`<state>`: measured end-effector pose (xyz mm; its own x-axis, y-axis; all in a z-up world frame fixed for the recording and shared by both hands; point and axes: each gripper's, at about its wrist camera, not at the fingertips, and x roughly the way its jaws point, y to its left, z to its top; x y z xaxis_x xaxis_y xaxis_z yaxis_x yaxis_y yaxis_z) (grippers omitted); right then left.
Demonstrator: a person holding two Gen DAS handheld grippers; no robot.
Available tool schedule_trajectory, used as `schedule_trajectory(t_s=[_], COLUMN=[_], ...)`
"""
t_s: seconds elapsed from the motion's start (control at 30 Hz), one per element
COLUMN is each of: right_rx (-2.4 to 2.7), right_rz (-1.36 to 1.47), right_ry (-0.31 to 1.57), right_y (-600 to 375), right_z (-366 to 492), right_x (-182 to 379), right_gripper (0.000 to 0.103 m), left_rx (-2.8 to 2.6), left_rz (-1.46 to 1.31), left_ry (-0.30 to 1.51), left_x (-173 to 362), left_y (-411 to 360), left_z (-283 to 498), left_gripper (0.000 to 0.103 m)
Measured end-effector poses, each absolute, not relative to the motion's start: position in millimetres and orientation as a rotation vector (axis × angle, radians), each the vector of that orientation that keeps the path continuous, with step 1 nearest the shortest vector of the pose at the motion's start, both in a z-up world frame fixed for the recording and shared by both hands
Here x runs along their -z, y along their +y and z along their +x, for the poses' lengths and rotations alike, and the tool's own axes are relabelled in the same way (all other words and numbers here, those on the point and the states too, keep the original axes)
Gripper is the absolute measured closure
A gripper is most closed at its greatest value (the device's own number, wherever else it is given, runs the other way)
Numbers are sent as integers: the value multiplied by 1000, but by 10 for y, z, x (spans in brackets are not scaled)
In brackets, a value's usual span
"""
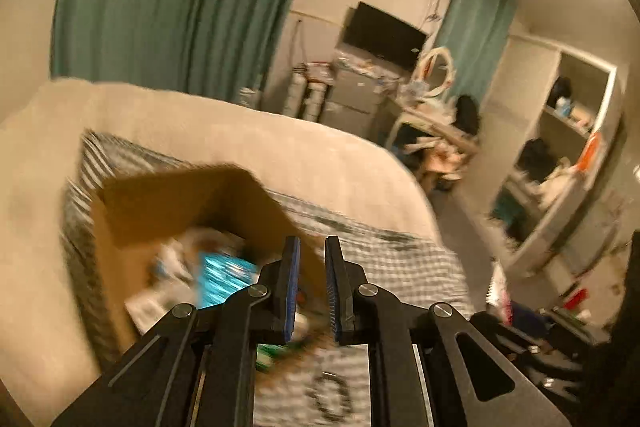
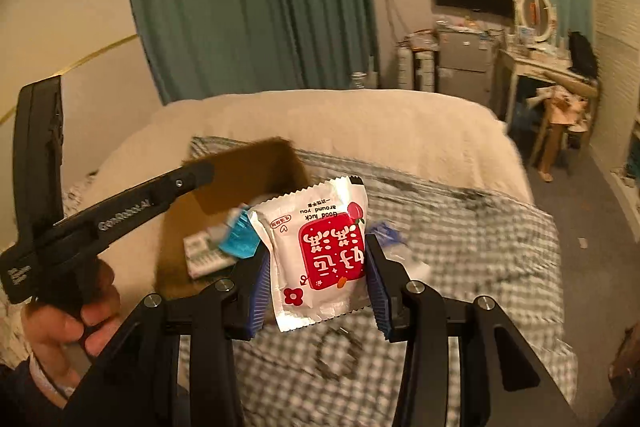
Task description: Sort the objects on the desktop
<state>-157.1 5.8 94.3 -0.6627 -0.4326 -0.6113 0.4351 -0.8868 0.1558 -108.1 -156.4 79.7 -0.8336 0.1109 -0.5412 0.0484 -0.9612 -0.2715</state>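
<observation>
Two grippers are in use over a bed covered with a checked cloth (image 2: 460, 251). At the far left of the right wrist view, a hand (image 2: 68, 323) holds the left gripper (image 1: 312, 283); in its own view its blue-padded fingers stand a little apart with nothing between them, so it carries nothing. Just right of it lies an open cardboard box (image 2: 248, 163), with its flap up. Inside are a blue packet (image 2: 240, 237) and a white flat item (image 2: 202, 255), both blurred, so I cannot name them more exactly.

Further right, the right gripper (image 2: 316, 279) pinches a white snack packet (image 2: 316, 255) with a red label. The packet is held from both sides, upright and a little tilted, in the air just right of the box opening and above the cloth. Near the bottom, a dark ring-shaped thing (image 2: 336, 351) lies on the cloth, and something small and blue (image 2: 384, 231) sits behind the right finger.

I judge the step in hand is carrying the packet to the box. The next move calls for a short shift to the left until the packet is over the opening, clear of the raised flap and of the left gripper, and only then spreading the fingers.
</observation>
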Motion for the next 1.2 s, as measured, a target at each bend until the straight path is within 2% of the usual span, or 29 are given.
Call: schedule_trajectory(t_s=[0.2,0.27,0.3,0.33,0.37,0.4,0.43,0.53,0.57,0.67,0.77,0.9,1.1,1.2], right_rx=[2392,2388,2395,2410,2417,2424,2431,2449,2478,2532,2601,2637,2677,2691], right_rz=[968,1006,1024,1033,1031,1027,1024,1021,1011,983,977,979,1015,1022], right_ry=[-25,-36,-38,-45,-57,-76,-93,-129,-129,-114,-80,-143,-223,-226], right_y=[-593,-733,-761,-772,-748,-705,-663,-496,-401,-143,165,583,1113,1310], right_z=[-2033,-2172,-2205,-2234,-2238,-2238,-2238,-2215,-2165,-2001,-1752,-1453,-1115,-1007], right_x=[-725,-592,-546,-491,-451,-422,-408,-415,-446,-535,-579,-569,-445,-388], right_gripper=[59,50,40,39,38,35,31,30,30,25,22,21,21,19], left_rx=[-2992,-2986,-2984,-2979,-2974,-2972,-2985,-3030,-3022,-2997,-2957,-2880,-2672,-2696], left_rz=[-1068,-1127,-1151,-1198,-1217,-1235,-1237,-1171,-1158,-1072,-989,-958,-1273,-1446], left_ry=[-359,-368,-363,-338,-319,-292,-262,-224,-222,-217,-181,-144,-318,-326], left_x=[-486,-349,-281,-197,-123,-76,-45,-60,-89,-211,-336,-350,384,826], left_y=[-1992,-2110,-2118,-2150,-2116,-2114,-2110,-2034,-1982,-1787,-1457,-934,-417,-362], left_z=[-1416,-1489,-1464,-1503,-1517,-1533,-1522,-1394,-1346,-1141,-886,-595,-587,-710], left_gripper=[91,89,88,80,59,46,27,18,10,0,0,0,0,0])
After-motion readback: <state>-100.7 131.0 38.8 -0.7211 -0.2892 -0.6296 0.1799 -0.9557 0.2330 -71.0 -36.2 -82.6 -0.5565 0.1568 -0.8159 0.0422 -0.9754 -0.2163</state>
